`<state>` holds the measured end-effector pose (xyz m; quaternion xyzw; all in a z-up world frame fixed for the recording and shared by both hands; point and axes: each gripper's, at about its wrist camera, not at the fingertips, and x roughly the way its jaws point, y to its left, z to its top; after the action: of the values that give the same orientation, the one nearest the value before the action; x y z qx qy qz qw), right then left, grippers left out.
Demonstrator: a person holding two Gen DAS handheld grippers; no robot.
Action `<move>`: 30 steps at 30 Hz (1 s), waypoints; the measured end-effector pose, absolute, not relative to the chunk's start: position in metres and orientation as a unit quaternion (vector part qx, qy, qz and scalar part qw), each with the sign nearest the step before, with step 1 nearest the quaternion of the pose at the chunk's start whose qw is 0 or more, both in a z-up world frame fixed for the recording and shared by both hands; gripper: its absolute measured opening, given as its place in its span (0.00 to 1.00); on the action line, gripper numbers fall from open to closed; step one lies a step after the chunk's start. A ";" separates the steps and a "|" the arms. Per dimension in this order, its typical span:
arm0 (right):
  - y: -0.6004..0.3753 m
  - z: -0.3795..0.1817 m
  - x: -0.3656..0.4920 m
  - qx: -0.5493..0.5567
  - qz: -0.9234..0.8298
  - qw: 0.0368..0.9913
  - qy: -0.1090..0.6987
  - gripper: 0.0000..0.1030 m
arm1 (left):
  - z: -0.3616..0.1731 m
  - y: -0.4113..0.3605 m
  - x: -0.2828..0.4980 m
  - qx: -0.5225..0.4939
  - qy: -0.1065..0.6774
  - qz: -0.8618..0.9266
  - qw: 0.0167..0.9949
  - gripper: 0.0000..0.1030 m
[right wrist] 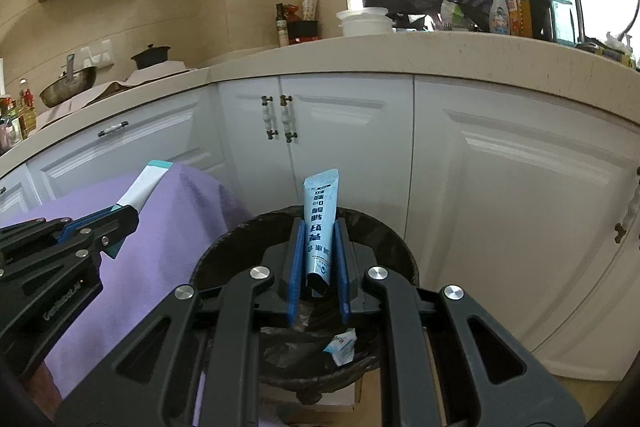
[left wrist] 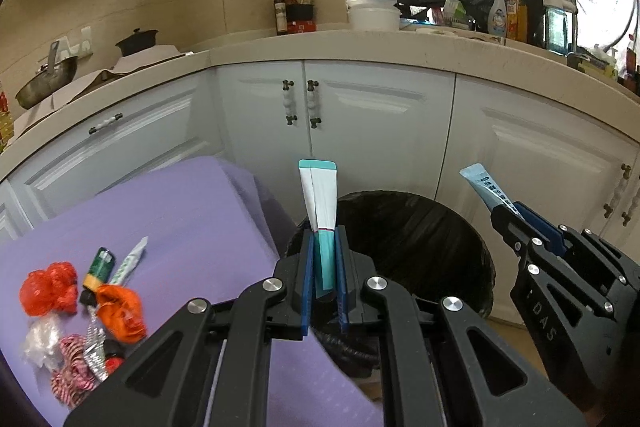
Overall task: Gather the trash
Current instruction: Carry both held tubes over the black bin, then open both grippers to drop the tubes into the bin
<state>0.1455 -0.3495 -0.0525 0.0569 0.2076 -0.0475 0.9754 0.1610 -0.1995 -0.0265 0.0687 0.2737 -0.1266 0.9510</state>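
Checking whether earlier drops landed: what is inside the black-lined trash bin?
In the trash bin, a crumpled white-and-blue wrapper lies on the black liner. The right gripper and its blue tube cover part of the inside.

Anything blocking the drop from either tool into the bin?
Nothing visible. The right tool holds the blue tube above the open trash bin; the left tool holds the teal-and-white tube at the bin's table-side rim.

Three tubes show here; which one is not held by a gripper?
The green-and-white tube lying on the purple cloth among the scraps; the teal-and-white tube and blue tube are clamped.
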 end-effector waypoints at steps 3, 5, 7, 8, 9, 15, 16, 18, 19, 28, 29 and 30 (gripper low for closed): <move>-0.356 -0.055 0.152 0.062 -0.051 0.975 0.209 0.14 | -0.031 -0.206 0.171 0.067 0.282 -0.126 0.949 0.10; -0.360 -0.057 0.158 0.065 -0.053 0.974 0.210 0.14 | -0.033 -0.208 0.176 0.064 0.288 -0.125 0.947 0.10; -0.363 -0.059 0.165 0.068 -0.055 0.974 0.210 0.14 | -0.035 -0.211 0.181 0.061 0.293 -0.125 0.946 0.10; -0.364 -0.059 0.167 0.068 -0.056 0.974 0.210 0.14 | -0.036 -0.212 0.182 0.061 0.295 -0.125 0.945 0.10; -0.365 -0.059 0.170 0.069 -0.057 0.974 0.210 0.14 | -0.037 -0.213 0.184 0.061 0.297 -0.125 0.945 0.10; -0.372 -0.068 0.187 0.077 -0.064 0.972 0.214 0.38 | -0.048 -0.219 0.200 0.058 0.327 -0.128 0.935 0.21; -0.372 -0.071 0.188 0.078 -0.067 0.971 0.216 0.39 | -0.048 -0.219 0.201 0.055 0.330 -0.126 0.934 0.26; -0.373 -0.074 0.190 0.080 -0.067 0.970 0.221 0.39 | -0.047 -0.216 0.201 0.049 0.330 -0.124 0.935 0.37; -0.374 -0.075 0.191 0.081 -0.068 0.969 0.222 0.39 | -0.046 -0.215 0.200 0.046 0.327 -0.122 0.936 0.42; -0.372 -0.073 0.185 0.082 -0.069 0.968 0.226 0.40 | -0.038 -0.210 0.194 0.045 0.315 -0.114 0.941 0.50; -0.371 -0.072 0.183 0.083 -0.069 0.968 0.226 0.40 | -0.037 -0.208 0.193 0.045 0.314 -0.113 0.942 0.50; -0.371 -0.072 0.182 0.082 -0.068 0.968 0.225 0.40 | -0.036 -0.206 0.191 0.045 0.313 -0.112 0.942 0.50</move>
<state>0.1822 -0.3706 -0.0718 0.0825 0.2253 -0.0682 0.9684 0.1910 -0.2063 -0.0362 0.0449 0.3133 -0.1122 0.9419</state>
